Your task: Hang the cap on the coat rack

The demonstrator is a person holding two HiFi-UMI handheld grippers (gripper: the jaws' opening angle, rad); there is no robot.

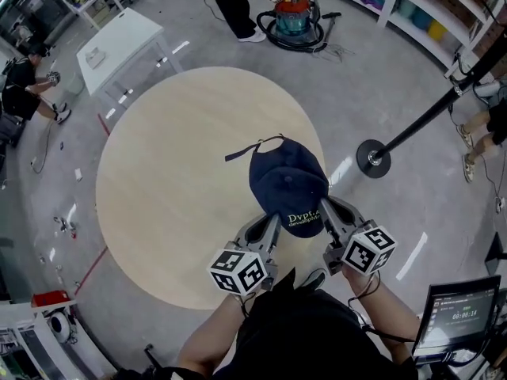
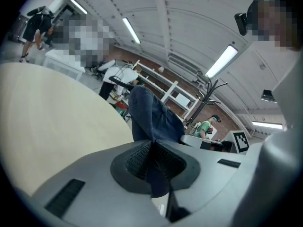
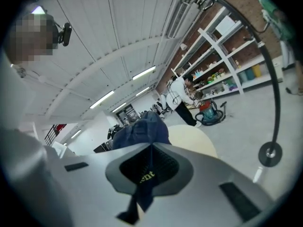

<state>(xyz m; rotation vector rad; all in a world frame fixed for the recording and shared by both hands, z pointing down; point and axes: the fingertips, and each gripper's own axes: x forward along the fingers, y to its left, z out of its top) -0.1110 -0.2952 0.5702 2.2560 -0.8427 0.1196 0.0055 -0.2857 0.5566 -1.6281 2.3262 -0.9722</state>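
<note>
Left gripper (image 2: 152, 160): jaws clamped on navy blue cloth cap (image 1: 287, 179), fabric pinched between pads. Right gripper (image 3: 150, 167): jaws likewise closed on cap's yellow-lettered edge. Cap held up over round pale wooden table (image 1: 158, 180), centre of head view, near table's right edge. Right of that edge, strip of open grey floor (image 1: 396, 212), then black coat rack (image 1: 372, 158): round base, pole slanting to upper right.

yellow "Dypt" on cap (image 1: 287, 182), partly hidden
</note>
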